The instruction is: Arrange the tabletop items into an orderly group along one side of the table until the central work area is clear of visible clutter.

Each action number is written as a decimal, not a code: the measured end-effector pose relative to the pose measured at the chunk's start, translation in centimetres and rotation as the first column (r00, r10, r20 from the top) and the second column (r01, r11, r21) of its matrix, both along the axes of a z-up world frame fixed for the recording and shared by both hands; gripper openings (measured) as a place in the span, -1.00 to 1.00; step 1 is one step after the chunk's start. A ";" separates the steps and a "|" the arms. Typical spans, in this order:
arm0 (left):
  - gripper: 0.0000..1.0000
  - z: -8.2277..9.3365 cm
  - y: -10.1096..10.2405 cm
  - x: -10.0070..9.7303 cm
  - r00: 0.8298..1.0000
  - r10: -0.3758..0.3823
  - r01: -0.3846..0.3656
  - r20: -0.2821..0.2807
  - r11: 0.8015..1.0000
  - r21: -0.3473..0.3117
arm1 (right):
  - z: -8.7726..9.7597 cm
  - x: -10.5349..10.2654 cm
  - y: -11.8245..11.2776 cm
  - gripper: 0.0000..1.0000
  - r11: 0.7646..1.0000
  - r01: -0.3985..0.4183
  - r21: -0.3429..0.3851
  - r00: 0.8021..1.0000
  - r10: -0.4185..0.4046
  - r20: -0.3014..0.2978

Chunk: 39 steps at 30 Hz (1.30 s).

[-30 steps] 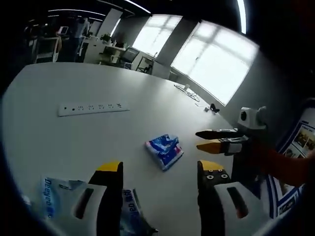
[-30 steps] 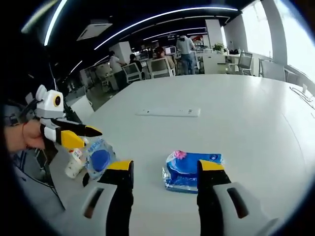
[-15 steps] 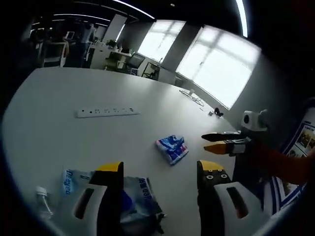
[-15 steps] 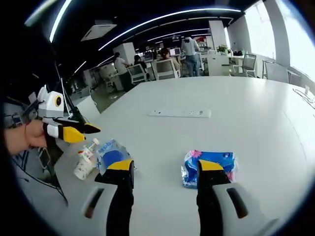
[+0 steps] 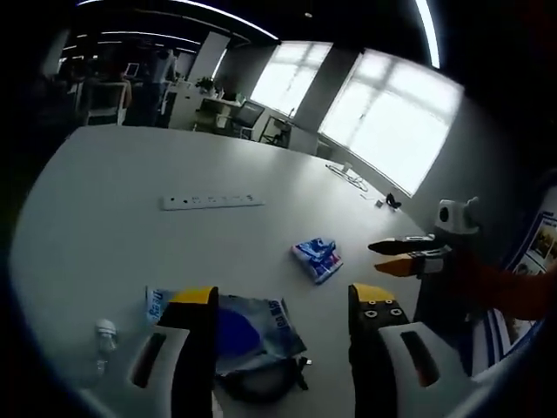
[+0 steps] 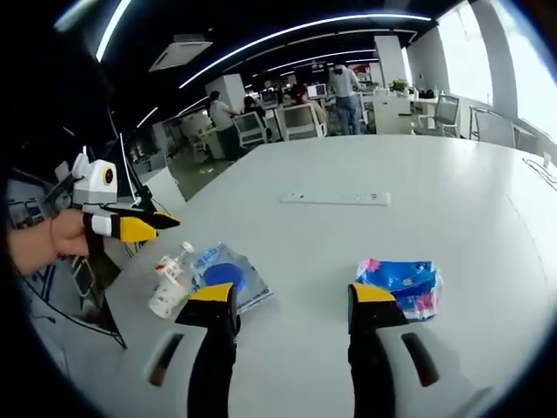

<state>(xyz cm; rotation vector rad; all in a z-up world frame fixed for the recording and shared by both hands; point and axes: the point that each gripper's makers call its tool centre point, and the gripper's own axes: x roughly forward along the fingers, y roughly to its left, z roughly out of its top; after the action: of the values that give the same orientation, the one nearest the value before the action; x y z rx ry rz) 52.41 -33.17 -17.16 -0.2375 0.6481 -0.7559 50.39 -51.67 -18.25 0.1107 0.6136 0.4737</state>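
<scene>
We cannot read the print on the blue tissue pack (image 5: 317, 259) in the left gripper view; it is too small. The left gripper (image 5: 283, 300) covers part of the blue-and-clear bag (image 5: 244, 326), and the dark item under that bag's near edge is too blurred to name. The small bottle (image 5: 104, 335) is dim near the rim. Sockets on the power strip (image 6: 335, 198) are too small to count.
</scene>
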 end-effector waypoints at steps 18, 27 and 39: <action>0.20 0.0 4.9 -0.1 1.000 0.025 -0.026 0.010 0.999 0.038 | -1.1 -1.1 4.0 -0.02 1.000 -0.021 0.018 0.999 0.022 -0.026; 0.18 -0.5 6.3 0.8 1.000 0.020 -0.021 0.015 0.998 0.063 | -2.4 -1.5 6.7 -0.05 0.999 -0.035 0.023 0.998 0.036 -0.053; 0.16 -1.8 6.8 2.3 1.000 -0.003 0.003 0.000 0.996 0.088 | -5.9 -1.9 9.6 -0.16 0.999 -0.040 0.030 0.991 0.043 -0.129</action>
<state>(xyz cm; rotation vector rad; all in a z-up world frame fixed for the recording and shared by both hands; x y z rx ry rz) 54.76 -26.39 -18.99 -0.1554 0.6801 -0.7287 48.53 -42.08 -24.15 0.1559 0.7384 0.5182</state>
